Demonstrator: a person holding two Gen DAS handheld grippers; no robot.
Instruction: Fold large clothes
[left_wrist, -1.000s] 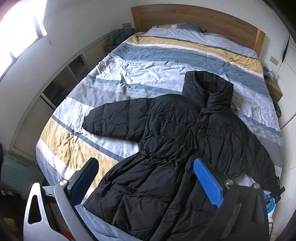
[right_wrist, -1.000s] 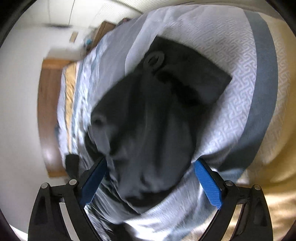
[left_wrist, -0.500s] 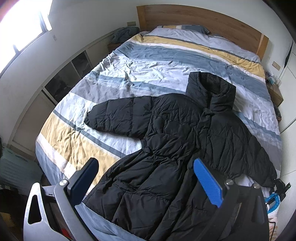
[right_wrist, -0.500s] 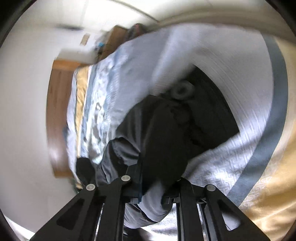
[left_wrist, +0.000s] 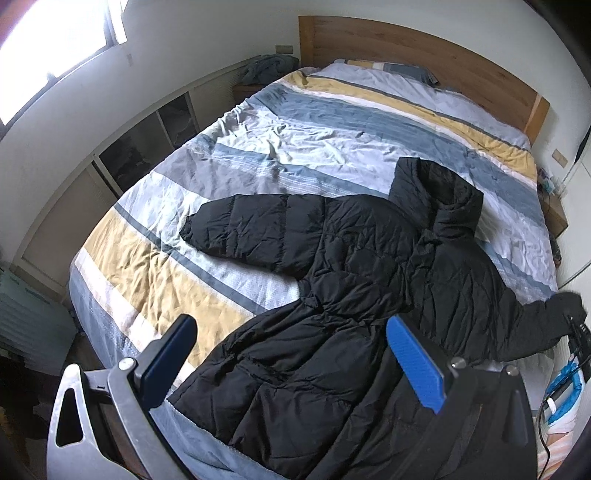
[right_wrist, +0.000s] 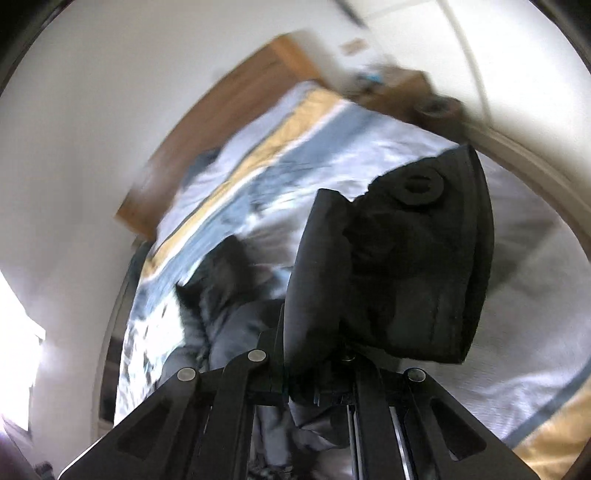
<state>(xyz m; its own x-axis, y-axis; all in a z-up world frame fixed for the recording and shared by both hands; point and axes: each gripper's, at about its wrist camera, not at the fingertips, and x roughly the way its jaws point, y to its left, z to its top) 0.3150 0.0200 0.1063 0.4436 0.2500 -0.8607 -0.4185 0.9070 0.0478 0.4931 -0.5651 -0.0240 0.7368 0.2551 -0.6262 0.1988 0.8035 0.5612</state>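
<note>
One striped duvet (left_wrist: 317, 122) beyond wide-parted left gripper (left_wrist: 291, 354) jaws, black puffer coat (left_wrist: 369, 280) between; right gripper (right_wrist: 317, 373) clamps blurred coat cuff (right_wrist: 413, 266), fingers hidden.

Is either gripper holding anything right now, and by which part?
The right gripper grips the black coat by its sleeve cuff; the left gripper holds nothing.

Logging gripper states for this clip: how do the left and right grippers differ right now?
The left gripper is open, its blue pads apart above the black coat, holding nothing. The right gripper is shut on the coat's sleeve cuff, lifting it off the striped duvet. Both are over the bed.
</note>
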